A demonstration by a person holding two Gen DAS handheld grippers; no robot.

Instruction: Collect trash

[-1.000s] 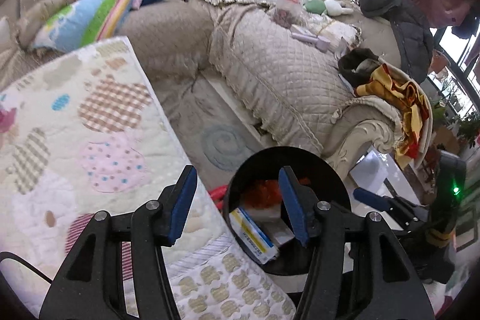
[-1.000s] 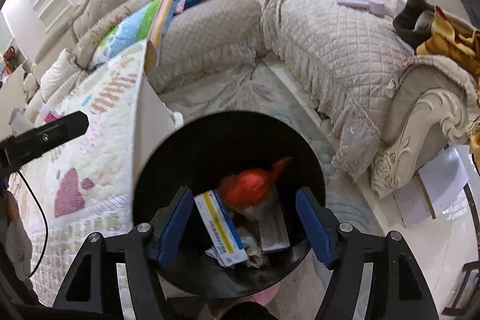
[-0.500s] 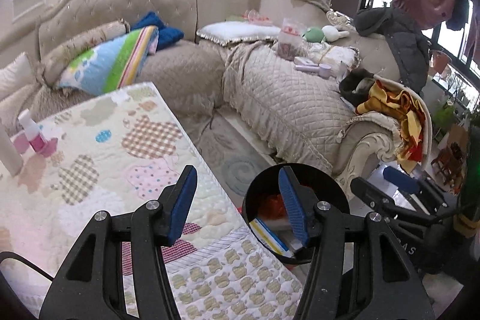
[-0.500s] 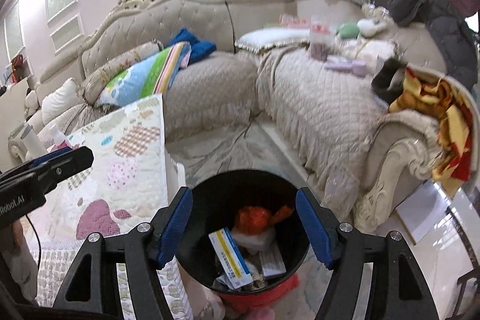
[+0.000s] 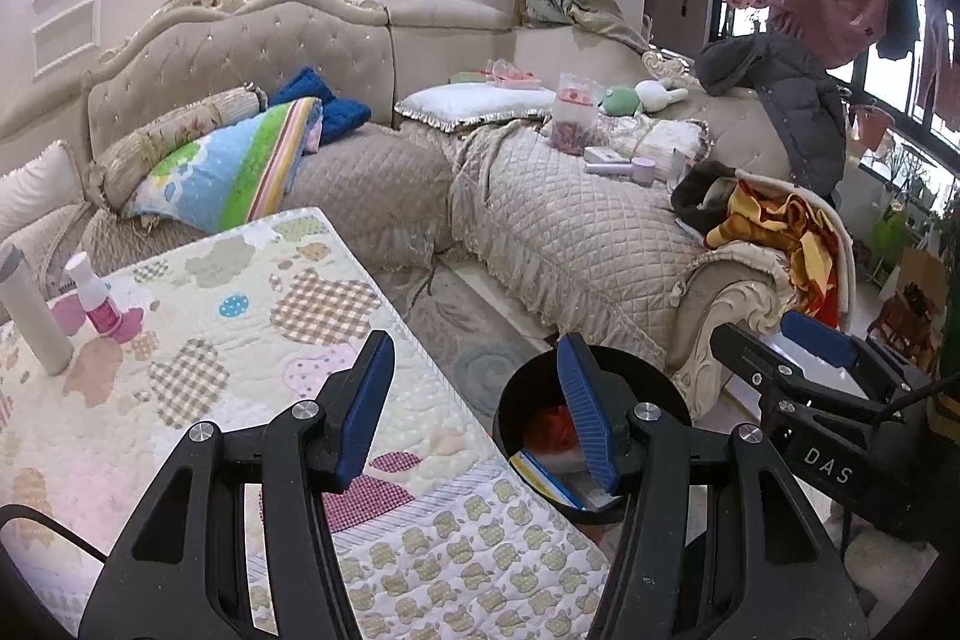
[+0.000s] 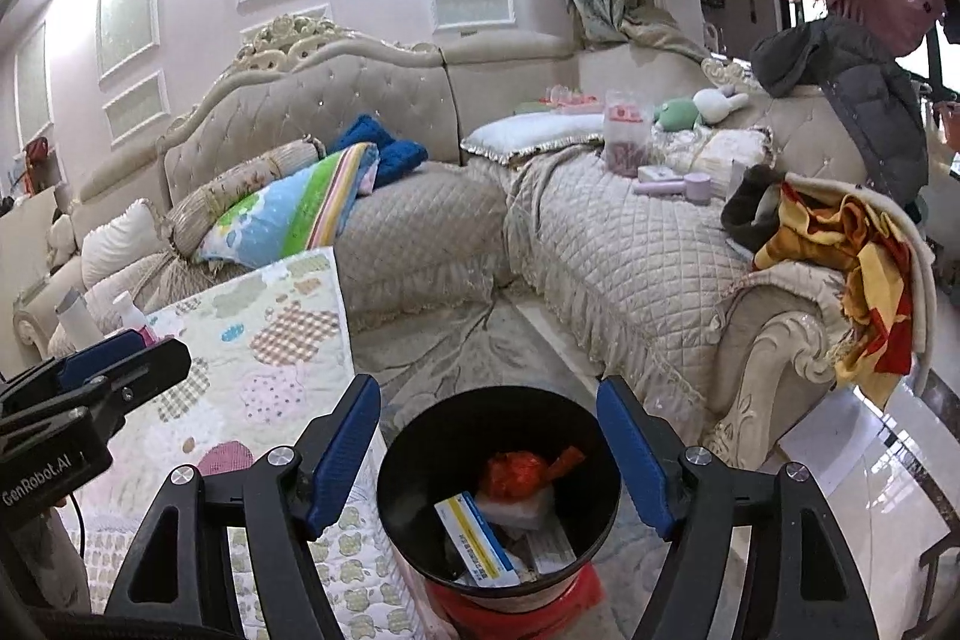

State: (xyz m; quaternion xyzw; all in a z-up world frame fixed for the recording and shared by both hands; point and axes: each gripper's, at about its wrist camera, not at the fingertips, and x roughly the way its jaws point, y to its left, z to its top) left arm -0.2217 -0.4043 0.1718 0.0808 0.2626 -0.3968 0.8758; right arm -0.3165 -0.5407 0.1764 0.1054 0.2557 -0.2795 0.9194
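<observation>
A round black trash bin (image 6: 414,508) stands on the floor beside the table; its rim also shows in the left wrist view (image 5: 525,394). In it lie a red-orange plastic bag (image 6: 519,472), a white box with blue and yellow stripes (image 6: 477,538) and other paper scraps. My right gripper (image 6: 489,460) is open and empty, high above the bin. My left gripper (image 5: 474,412) is open and empty, above the table's corner next to the bin. The right gripper's body shows at the right of the left wrist view (image 5: 798,400).
A table with a patterned quilted cover (image 5: 198,376) carries a pink bottle (image 5: 99,304) and a white tube (image 5: 30,322) at its far left. A beige corner sofa (image 6: 630,256) with pillows, toys and clothes runs behind. A rug (image 6: 480,346) covers the floor.
Both grippers have risen and tilted up away from the bin, which now looks smaller and lower in both views. More of the sofa and wall shows. Both grippers stay open.
</observation>
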